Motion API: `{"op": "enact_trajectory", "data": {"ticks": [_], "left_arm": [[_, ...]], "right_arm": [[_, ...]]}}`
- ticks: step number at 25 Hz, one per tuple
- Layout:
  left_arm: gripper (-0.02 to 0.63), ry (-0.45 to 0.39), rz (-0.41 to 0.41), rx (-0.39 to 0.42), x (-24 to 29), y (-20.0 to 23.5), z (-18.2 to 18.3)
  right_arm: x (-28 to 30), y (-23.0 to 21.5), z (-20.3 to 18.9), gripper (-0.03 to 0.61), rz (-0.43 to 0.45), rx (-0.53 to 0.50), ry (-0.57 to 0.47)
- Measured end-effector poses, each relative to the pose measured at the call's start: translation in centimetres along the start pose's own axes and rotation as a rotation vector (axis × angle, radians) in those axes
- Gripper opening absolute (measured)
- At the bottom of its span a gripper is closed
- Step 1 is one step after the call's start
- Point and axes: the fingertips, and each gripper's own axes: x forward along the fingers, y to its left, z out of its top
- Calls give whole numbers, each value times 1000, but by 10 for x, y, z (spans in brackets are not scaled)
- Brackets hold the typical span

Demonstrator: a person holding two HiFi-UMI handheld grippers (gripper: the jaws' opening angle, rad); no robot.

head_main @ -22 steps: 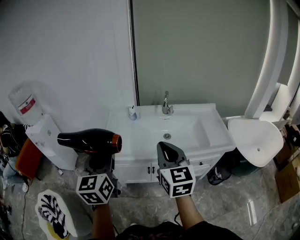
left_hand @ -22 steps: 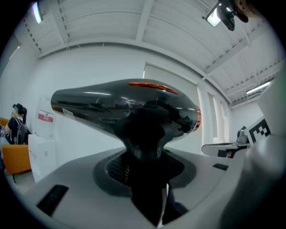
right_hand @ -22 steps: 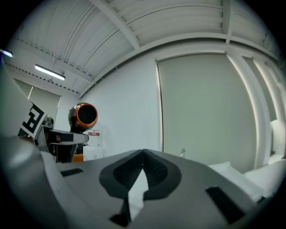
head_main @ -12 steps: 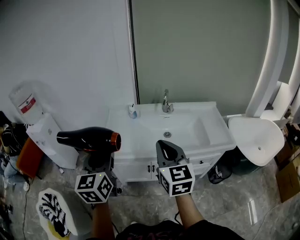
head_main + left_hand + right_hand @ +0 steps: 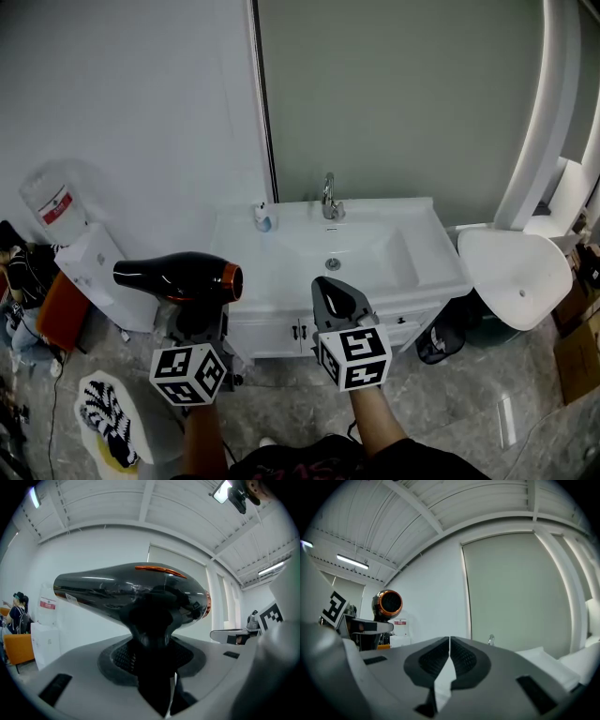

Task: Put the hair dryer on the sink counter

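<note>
Barely moved, my left tongs (image 5: 199, 323) pinch the glossy black hair dryer (image 5: 173, 278); my right tongs (image 5: 328, 289) stay pressed together, empty. Mid-carry: next I reach forward to the white sink table (image 5: 431, 262).

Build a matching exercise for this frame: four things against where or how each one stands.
1. hair dryer
2. right gripper
3. faucet
4. water dispenser

a. behind the basin
b. left of the sink counter
c. jaws together, empty
d. gripped by its handle, in the air

Pairs: 1-d, 2-c, 3-a, 4-b.
</note>
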Motion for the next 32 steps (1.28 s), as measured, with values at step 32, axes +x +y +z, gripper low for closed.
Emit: {"op": "enact_trajectory", "data": {"ticks": [32], "left_arm": [[172,20,38,14,93,26,-19]], "right_arm": [[94,-37,-25,23,52,34,-13]]}}
